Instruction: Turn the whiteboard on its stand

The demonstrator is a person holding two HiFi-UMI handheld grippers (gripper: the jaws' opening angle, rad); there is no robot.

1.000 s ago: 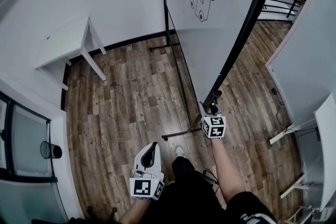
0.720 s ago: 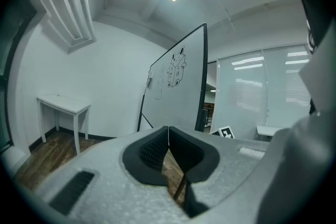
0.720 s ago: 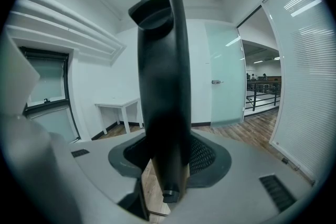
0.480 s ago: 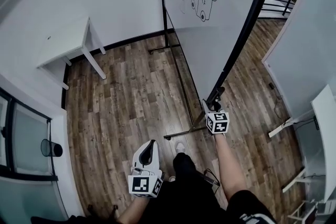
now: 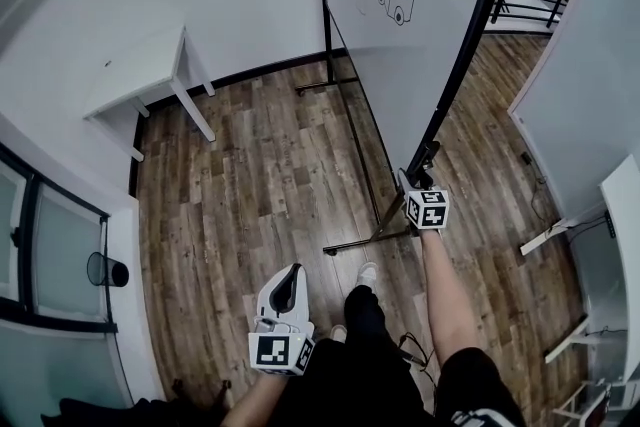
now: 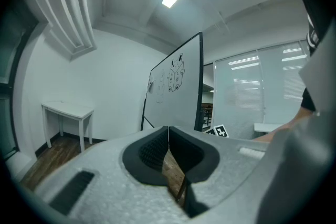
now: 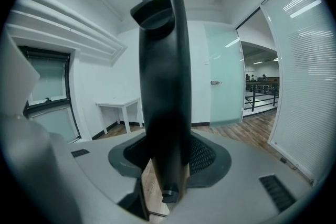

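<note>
Two grippers, two different jobs. Our right gripper (image 7: 165, 165) is clamped on the near edge of the whiteboard (image 5: 400, 55). In its own view the black frame (image 7: 160, 76) stands upright between the jaws and fills the gap. Our left gripper (image 6: 168, 134) has its jaws pressed together with nothing between them. It hangs low by our body, well apart from the board.

From above, the whiteboard shows steeply foreshortened on its stand (image 5: 352, 130) over the wood floor (image 5: 250, 185). Its drawn-on face is turned to the side where the white desk (image 5: 140, 75) stands by the wall. The stand's near foot lies just beside our shoe (image 5: 367, 272).

We judge that the turn itself is the step in hand: the grip on the frame is made, and that edge serves as our handle. How far round the board has to go we cannot tell from here.

Next, we think, comes a steady swing of that edge about the stand. The bar looks smooth, so the clamp must hold firm and the push should stay square to the frame rather than slide along it. We would also mind the foot by our shoe, and bring the left gripper up only if the board needs steadying.
</note>
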